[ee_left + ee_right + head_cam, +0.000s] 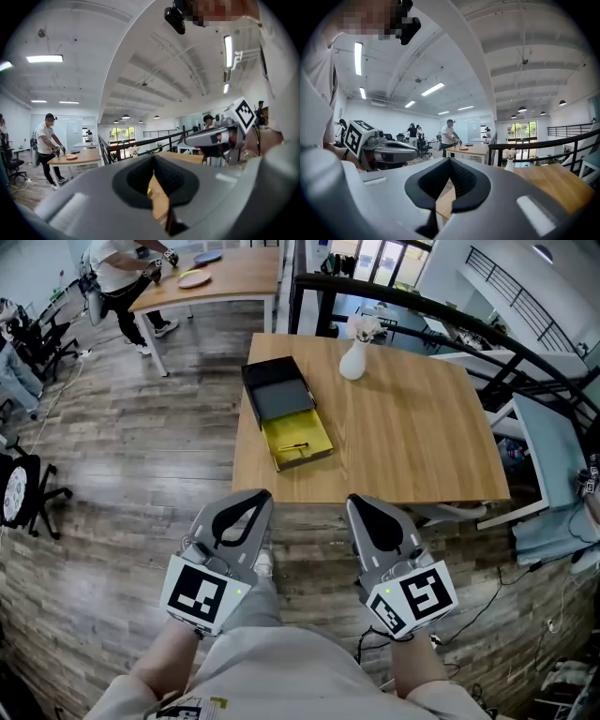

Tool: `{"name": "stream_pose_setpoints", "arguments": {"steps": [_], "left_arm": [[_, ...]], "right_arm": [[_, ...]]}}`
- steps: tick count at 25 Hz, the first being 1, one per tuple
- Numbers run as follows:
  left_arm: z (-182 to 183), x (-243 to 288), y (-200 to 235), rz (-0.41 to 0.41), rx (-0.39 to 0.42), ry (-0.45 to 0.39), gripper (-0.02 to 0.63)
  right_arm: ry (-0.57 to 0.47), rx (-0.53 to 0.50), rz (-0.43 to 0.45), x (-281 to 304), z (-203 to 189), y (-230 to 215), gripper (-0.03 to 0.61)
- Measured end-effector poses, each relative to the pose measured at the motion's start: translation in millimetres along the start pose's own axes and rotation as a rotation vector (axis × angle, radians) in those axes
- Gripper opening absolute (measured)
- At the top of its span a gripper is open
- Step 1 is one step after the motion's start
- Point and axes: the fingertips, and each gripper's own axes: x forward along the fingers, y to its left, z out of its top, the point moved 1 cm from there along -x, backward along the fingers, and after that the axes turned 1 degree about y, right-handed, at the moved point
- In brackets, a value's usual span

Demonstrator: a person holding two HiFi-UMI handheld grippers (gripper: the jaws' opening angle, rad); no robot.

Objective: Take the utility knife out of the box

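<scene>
On the wooden table [412, 437] lies a black box [277, 385] with its yellow tray [298, 439] slid out toward me. A small utility knife [294, 447] rests in the yellow tray. Both grippers hover side by side over the floor, just short of the table's near edge and well apart from the box. My left gripper [261, 495] is shut with nothing between its pads [153, 159]. My right gripper [354, 501] is shut and empty as well [449, 161]. Each gripper view looks nearly level across the table top.
A white vase with flowers [353, 360] stands behind the box. A black railing [450, 315] runs past the table's far and right sides. At the far left a person [117, 277] works at a second table [220, 277], near office chairs [37, 338]. Cables [487, 601] lie on the floor at right.
</scene>
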Motion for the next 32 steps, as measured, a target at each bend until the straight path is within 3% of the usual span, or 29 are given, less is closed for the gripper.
{"name": "stream_pose_setpoints", "arguments": {"steps": [17,32], "left_arm": [[2.5,97.8,148.5,-0.091,0.001,-0.002,0.003],[-9.7,121.8,192.7,-0.074,-0.041,0.011,0.002]], "right_arm": [[0.025,-0.005,-0.052,169.3,34.0,-41.5,0.002],[0.061,0.002,-0.029,214.3,29.4,-56.3,0.003]]}}
